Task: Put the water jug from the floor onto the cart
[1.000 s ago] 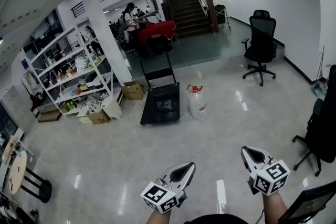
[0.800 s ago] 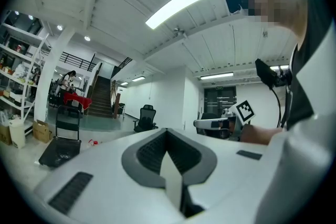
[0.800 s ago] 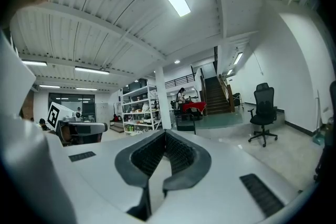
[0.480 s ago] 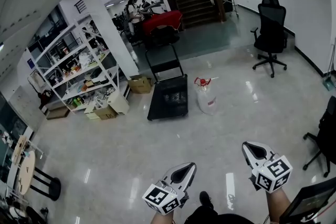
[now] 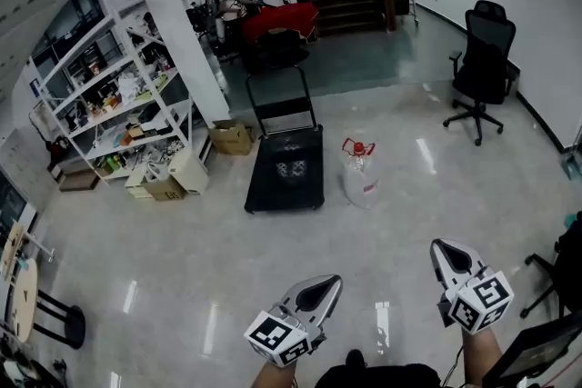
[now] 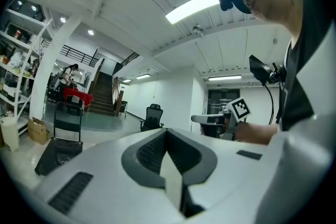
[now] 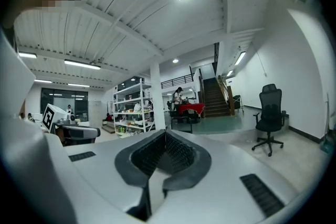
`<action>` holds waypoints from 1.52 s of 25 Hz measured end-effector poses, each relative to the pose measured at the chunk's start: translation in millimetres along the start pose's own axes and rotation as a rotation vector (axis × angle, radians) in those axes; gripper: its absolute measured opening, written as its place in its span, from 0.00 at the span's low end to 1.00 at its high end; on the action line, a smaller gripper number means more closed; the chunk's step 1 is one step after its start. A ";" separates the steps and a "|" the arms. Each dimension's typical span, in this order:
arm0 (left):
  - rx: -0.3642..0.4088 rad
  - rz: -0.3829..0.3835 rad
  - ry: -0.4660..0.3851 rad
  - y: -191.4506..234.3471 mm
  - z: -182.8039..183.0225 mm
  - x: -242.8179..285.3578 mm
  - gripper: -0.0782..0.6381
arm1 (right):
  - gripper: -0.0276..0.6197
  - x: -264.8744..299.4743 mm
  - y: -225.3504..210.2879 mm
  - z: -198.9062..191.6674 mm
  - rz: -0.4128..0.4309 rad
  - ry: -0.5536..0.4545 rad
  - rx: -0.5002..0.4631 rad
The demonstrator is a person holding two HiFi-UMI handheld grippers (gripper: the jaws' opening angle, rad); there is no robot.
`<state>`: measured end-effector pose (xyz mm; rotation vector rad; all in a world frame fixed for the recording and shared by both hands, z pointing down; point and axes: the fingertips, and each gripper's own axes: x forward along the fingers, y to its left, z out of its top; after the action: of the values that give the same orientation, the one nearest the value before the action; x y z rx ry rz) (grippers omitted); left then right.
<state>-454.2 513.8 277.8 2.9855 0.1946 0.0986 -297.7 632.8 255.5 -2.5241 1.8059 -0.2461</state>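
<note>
Beside cart: water jug; shelving left, office chair right.

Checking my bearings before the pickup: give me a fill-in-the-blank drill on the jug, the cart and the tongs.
The water jug stands on the ____. In the head view it is just ____ of the black cart. Its top is ____. The right tongs are ____, holding nothing.
Missing: floor; right; red; shut.
</note>
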 end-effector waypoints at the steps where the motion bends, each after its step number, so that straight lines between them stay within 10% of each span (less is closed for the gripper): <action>1: -0.001 -0.006 0.005 16.1 3.7 8.3 0.11 | 0.05 15.3 -4.0 3.8 -0.011 -0.006 0.002; 10: -0.105 -0.081 0.015 102.5 5.1 114.0 0.11 | 0.05 123.3 -57.1 12.9 0.047 0.065 -0.033; 28: -0.036 0.078 0.048 293.4 50.7 342.8 0.11 | 0.05 382.8 -247.0 42.7 0.216 0.065 -0.014; 38: -0.095 0.070 0.007 456.9 49.6 402.4 0.11 | 0.05 551.1 -294.2 32.4 0.140 0.097 0.064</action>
<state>4.3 112.4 320.5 2.8978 0.0840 0.1228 156.5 207.2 318.9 -2.3686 1.9655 -0.4216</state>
